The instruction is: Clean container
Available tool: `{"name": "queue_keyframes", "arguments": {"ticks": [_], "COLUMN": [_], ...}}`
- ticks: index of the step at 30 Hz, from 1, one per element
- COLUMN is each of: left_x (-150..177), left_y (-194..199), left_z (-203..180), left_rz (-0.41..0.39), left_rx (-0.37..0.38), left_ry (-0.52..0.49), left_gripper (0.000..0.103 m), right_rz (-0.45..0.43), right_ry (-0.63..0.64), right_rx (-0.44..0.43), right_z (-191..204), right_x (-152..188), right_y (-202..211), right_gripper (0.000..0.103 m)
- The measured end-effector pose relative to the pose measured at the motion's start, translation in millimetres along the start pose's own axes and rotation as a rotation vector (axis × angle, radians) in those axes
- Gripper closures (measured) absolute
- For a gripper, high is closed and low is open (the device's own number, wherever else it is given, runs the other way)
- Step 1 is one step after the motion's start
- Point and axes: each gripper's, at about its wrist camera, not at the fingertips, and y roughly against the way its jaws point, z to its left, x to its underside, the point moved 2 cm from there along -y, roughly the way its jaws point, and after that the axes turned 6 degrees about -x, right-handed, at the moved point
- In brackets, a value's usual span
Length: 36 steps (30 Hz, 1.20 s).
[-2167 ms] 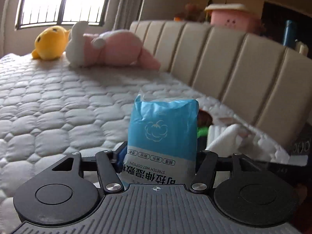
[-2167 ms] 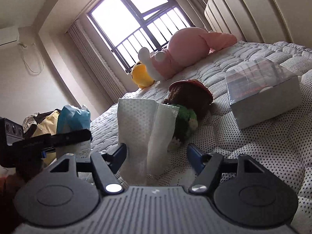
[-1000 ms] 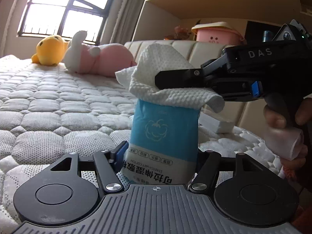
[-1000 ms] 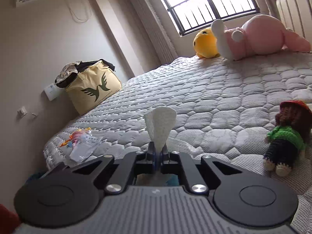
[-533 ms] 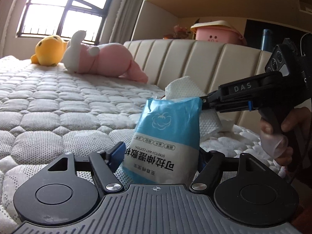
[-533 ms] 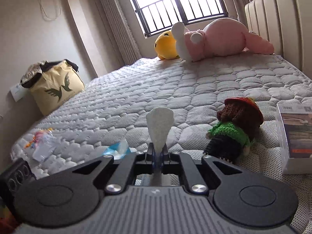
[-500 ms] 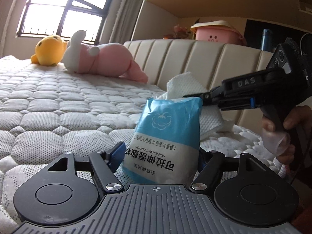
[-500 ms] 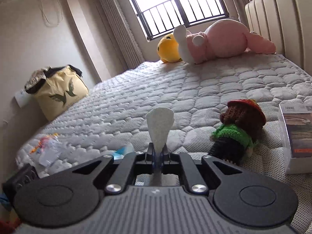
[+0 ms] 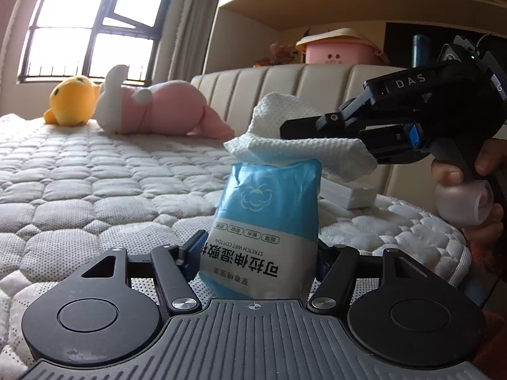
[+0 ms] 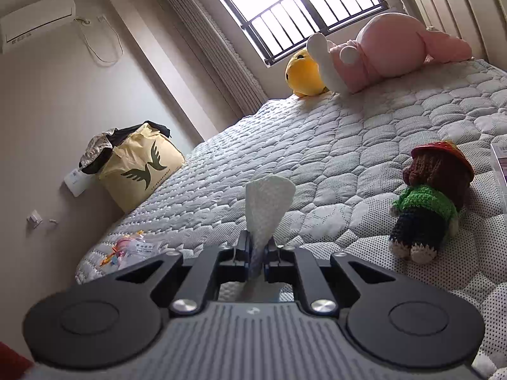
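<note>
**Wipe pinched above the blue pack on the bed**

The left gripper [image 9: 258,253] has its jaws pressed against the two sides of the blue pack [image 9: 267,218] of wet wipes, which stands upright between them with its printed label upside down to the left wrist camera. The pack's base is close to the quilted bed [image 9: 95,190]; whether it rests on it cannot be told.

Just above the pack's open top, the right gripper [image 9: 285,133] reaches in from the right, level with the bed. Its jaws are pressed together on a white wipe [image 9: 294,133], which bunches up over the finger and drapes down on both sides, its lower edge touching the pack's mouth. A hand [image 9: 469,190] holds that gripper's handle to the right of the pack, one finger covered by a pale sleeve.

In the right wrist view the right gripper [image 10: 258,250] shows the same pinch: the wipe [image 10: 267,202] stands up as a narrow fan from between the shut fingers.

Behind the pack and to its right, a white box [image 9: 345,193] lies on the bed near the padded headboard [image 9: 317,95]. Far behind the pack, under the window, lie a pink plush [image 9: 158,110] and a yellow plush [image 9: 71,101], touching each other. A knitted doll [image 10: 424,205] in green with a red hat lies on the bed to the right of the wipe in the right wrist view. A yellow bag [image 10: 139,171] stands against the wall beside the bed.
</note>
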Motion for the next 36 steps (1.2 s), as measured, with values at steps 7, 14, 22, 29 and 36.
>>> {"name": "queue_keyframes", "arguments": {"ticks": [7, 14, 22, 29, 36], "left_x": [-2.8, -19.8, -8.0, 31.5, 33.0], "left_y": [-0.9, -20.4, -74.1, -102.4, -105.6], "left_z": [11.2, 55.4, 98.1, 98.9, 102.0], "left_rz": [0.016, 0.13, 0.247, 0.288, 0.272], "left_rx": [0.023, 0.134, 0.471, 0.487, 0.484], "left_ry": [0.083, 0.501, 1.295, 1.689, 1.733], "left_gripper": [0.034, 0.032, 0.03, 0.025, 0.022], "right_rz": [0.028, -0.029, -0.105, -0.122, -0.023], "right_ry": [-0.001, -0.079, -0.067, 0.061, 0.053], "right_rx": [0.148, 0.149, 0.11, -0.141, -0.107], "right_z": [-23.8, -45.6, -37.1, 19.1, 15.7], "right_x": [11.9, 18.8, 24.4, 23.2, 16.2], "right_y": [3.0, 19.4, 42.7, 40.8, -23.9], "right_gripper": [0.093, 0.093, 0.093, 0.093, 0.093]}}
